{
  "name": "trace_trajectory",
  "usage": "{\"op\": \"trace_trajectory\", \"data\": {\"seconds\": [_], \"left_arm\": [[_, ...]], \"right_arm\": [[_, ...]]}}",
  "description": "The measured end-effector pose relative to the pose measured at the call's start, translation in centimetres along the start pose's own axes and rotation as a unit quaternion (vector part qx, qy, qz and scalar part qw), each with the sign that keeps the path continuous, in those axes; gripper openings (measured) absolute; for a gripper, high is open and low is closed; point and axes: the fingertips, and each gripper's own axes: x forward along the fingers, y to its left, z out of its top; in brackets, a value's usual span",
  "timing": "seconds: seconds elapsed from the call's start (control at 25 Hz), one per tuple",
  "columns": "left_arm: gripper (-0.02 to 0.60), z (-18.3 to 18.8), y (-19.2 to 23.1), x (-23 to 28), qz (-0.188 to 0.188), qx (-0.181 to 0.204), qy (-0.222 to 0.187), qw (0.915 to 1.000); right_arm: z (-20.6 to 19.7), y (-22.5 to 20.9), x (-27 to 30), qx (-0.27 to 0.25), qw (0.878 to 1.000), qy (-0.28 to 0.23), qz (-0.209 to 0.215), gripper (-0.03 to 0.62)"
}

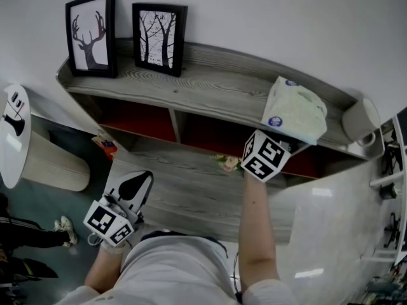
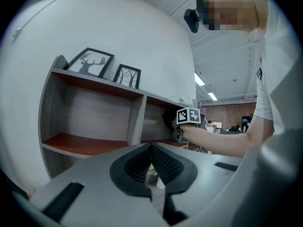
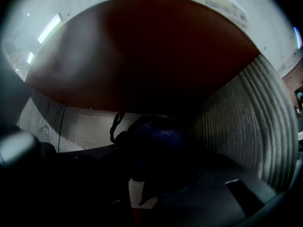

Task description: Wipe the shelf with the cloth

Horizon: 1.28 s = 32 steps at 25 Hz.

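Head and left gripper views share the shelf (image 1: 210, 91).

Nothing in these views gives a word, number or brand that can be read. The pale green-and-white soft pack (image 1: 294, 112) at the upper right of the head view bears two round blue labels, their print too small to make out. The white marker cube at centre right (image 1: 265, 155) and the white marker cube at lower left (image 1: 109, 222) carry only black square patterns, no letters.

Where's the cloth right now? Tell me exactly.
In the right gripper view the dark blue cloth sits clamped in the right gripper, inside the right-hand compartment of the shelf; the head view puts that under the wipes pack.
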Motion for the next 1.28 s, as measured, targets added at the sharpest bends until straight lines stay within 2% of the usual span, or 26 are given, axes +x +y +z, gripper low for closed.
{"op": "trace_trajectory", "data": {"seconds": [0.28, 0.52, 0.76, 0.88, 1.12, 1.28], "left_arm": [[0.015, -0.2, 0.8, -0.5, 0.007, -0.01, -0.001, 0.9999], [0.015, -0.5, 0.8, -0.8, 0.008, -0.014, -0.001, 0.9999], [0.015, -0.7, 1.0, -1.2, 0.013, -0.016, 0.0, 0.9998], [0.017, -0.8, 1.0, -1.3, 0.016, -0.018, 0.001, 0.9997], [0.015, -0.8, 1.5, -2.1, 0.029, -0.022, -0.003, 0.9993], [0.016, -1.1, 1.9, -2.7, 0.04, -0.026, -0.003, 0.9989]], "right_arm": [[-3.0, -0.1, 0.0, -0.007, 0.998, 0.062, -0.015, 0.114], [-5.6, 0.1, 0.0, -0.015, 0.993, 0.117, -0.011, 0.114], [-6.5, 0.8, -0.2, 0.015, 0.992, 0.128, 0.008, 0.114], [-6.1, 2.6, -0.1, 0.028, 0.992, 0.123, 0.03, 0.114], [-4.6, 8.9, -0.2, 0.008, 0.99, 0.103, 0.101, 0.114], [-4.3, 13.1, -0.3, -0.004, 0.983, 0.099, 0.152, 0.114]]}}
